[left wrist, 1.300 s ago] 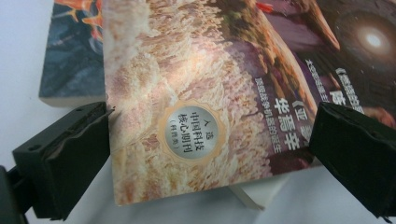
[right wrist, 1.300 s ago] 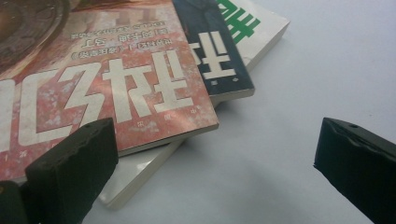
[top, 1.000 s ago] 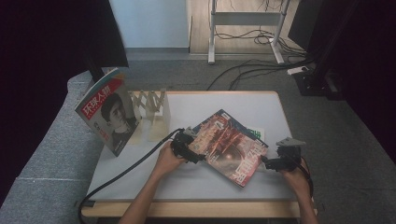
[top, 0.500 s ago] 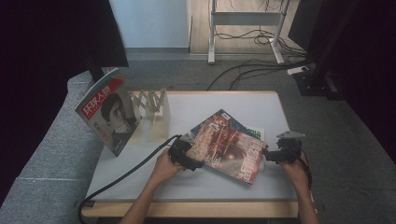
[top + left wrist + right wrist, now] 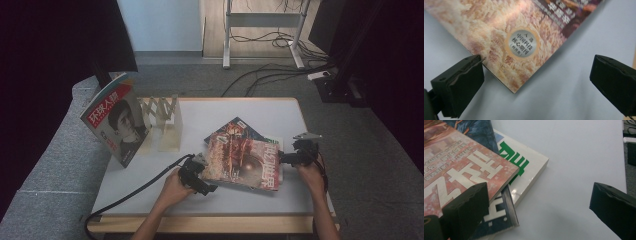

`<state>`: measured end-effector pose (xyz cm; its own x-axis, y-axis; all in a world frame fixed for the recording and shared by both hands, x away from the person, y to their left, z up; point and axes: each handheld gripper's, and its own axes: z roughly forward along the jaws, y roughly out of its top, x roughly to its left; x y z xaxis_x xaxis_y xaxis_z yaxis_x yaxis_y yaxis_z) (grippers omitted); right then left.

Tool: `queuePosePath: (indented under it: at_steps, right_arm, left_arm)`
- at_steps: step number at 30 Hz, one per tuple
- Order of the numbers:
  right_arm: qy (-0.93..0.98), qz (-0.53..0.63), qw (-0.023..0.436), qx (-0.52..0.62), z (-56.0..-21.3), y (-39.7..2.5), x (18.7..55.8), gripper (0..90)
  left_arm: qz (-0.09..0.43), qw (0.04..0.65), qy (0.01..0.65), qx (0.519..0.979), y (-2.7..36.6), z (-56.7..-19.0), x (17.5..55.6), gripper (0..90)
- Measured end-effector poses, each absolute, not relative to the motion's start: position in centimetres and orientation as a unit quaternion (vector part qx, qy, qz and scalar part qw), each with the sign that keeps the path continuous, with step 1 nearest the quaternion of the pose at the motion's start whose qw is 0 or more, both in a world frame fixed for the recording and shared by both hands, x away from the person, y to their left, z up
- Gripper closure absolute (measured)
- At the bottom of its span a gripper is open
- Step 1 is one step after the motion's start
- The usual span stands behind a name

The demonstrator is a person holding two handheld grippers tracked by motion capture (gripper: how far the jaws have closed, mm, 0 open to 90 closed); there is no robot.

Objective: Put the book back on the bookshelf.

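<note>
Top magazine (image 5: 243,162) has slid toward the tabletop's near edge since a second ago. Left gripper (image 5: 536,82) and right gripper (image 5: 539,207) both spread, flanking it; grasp pending.

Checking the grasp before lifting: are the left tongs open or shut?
Open. The left tongs stand wide apart, the top magazine corner between them, ungripped.

There are two grippers, the left gripper (image 5: 198,175) and the right gripper (image 5: 295,156), each held by one hand. The pile on the table (image 5: 235,112) has four magazines (image 5: 243,162), counted from their edges in the right gripper view. One more magazine (image 5: 116,119) stands upright beside one wooden rack (image 5: 162,117).
</note>
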<state>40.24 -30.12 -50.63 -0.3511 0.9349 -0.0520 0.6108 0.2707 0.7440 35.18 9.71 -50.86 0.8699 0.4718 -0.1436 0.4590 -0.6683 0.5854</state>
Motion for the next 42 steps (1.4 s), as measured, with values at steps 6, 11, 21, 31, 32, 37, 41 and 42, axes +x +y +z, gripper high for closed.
queuePosePath:
  at_steps: [6, 11, 21, 31, 32, 37, 41, 42]
  right_arm:
    - [0.752, 0.327, 0.252, 0.514, -50.7, -30.1, 40.5, 3.4]
    - [0.748, 0.339, 0.252, 0.512, -50.4, -30.0, 39.8, 0.4]
    - [0.756, 0.357, 0.242, 0.492, -49.7, -29.9, 37.6, 0.0]
    - [0.769, 0.369, 0.227, 0.469, -50.0, -28.9, 34.8, 0.0]
    - [0.771, 0.370, 0.227, 0.466, -50.1, -28.8, 34.5, 0.0]
    - [0.775, 0.374, 0.221, 0.459, -50.3, -28.5, 33.3, 0.0]
    - [0.776, 0.380, 0.218, 0.453, -50.5, -28.2, 32.4, 0.0]
    - [0.777, 0.381, 0.218, 0.452, -50.6, -28.1, 32.2, 0.0]
  left_arm:
    - [0.017, 0.318, 0.245, 0.916, 9.9, -50.5, 35.1, 0.0]
    - [0.052, 0.338, 0.243, 0.908, 10.6, -49.4, 36.3, 0.0]
    - [0.073, 0.353, 0.231, 0.904, 10.0, -47.4, 39.9, 0.0]
    - [0.073, 0.336, 0.209, 0.915, 6.8, -46.7, 43.5, 0.0]
    - [0.073, 0.335, 0.208, 0.916, 6.4, -46.7, 43.8, 0.0]
    - [0.073, 0.337, 0.197, 0.918, 5.0, -46.7, 45.3, 0.0]
    - [0.074, 0.345, 0.199, 0.914, 4.4, -47.1, 46.4, 0.0]
    - [0.071, 0.346, 0.201, 0.914, 4.3, -47.2, 46.7, 0.0]
